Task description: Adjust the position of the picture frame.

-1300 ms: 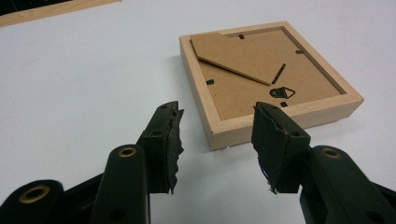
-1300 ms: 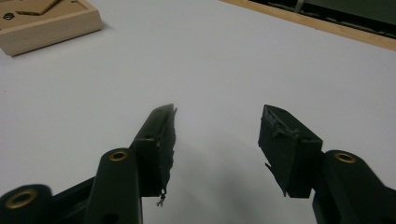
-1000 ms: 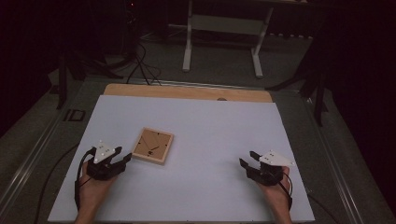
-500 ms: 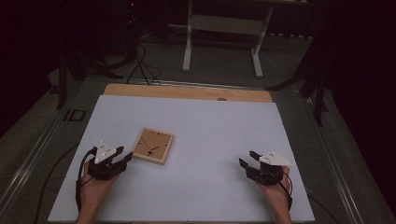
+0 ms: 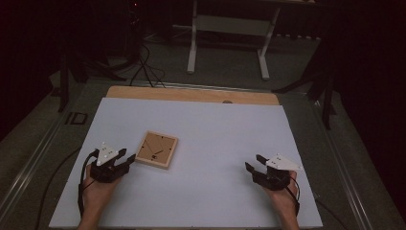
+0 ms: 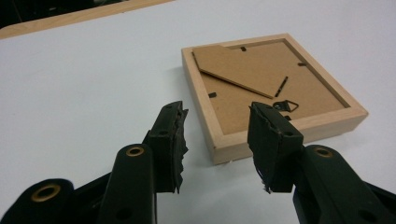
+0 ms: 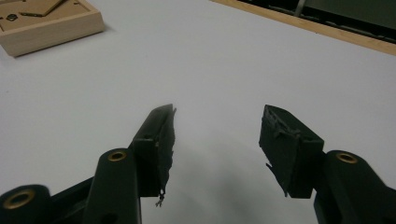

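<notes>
The left tongs have come a little closer to the wooden picture frame than they were one second ago, and now they are just beside its near left corner. In the left gripper view the jaws stand wide apart, holding nothing, with that corner of the frame between and just beyond their tips. I judge that the grasp is about to begin, but it is not made yet. The frame lies flat, back side up, on the white worktop, left of the middle, in the same place as before.

The right tongs have not moved; they rest near the right edge, well apart from the frame, open and empty.

The front of the frame is hidden against the worktop, so I cannot tell if it holds a picture or glass. The small dark clips on the brown back board are hard to make out. In the right gripper view the frame is cut off at the far left corner
</notes>
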`<move>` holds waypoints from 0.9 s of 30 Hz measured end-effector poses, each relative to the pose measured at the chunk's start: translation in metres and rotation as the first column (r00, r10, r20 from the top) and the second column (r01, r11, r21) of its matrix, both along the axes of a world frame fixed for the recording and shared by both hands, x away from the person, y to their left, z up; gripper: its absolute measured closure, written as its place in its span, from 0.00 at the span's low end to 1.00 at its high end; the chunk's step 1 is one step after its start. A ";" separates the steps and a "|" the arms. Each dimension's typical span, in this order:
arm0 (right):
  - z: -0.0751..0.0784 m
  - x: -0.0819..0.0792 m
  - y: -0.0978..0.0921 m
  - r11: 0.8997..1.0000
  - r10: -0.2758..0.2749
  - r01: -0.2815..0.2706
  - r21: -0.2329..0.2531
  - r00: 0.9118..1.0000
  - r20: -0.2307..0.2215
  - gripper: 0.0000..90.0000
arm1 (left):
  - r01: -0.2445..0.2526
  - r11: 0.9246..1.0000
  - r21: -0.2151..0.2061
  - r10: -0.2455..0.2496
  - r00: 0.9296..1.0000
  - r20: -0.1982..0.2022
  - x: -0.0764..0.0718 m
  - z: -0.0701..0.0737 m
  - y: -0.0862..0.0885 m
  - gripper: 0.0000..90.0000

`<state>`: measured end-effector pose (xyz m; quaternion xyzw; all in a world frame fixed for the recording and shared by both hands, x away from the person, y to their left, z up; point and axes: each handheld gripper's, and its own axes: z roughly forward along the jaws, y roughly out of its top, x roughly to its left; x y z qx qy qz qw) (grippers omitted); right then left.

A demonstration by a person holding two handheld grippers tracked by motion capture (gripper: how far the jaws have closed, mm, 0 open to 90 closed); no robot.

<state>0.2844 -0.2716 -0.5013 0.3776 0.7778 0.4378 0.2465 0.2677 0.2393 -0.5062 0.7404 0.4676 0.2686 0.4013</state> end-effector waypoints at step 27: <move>0.001 -0.001 0.000 1.000 -0.006 0.006 -0.005 1.000 0.008 0.50 | -0.023 0.999 0.029 0.024 0.999 -0.025 0.023 -0.004 -0.003 0.99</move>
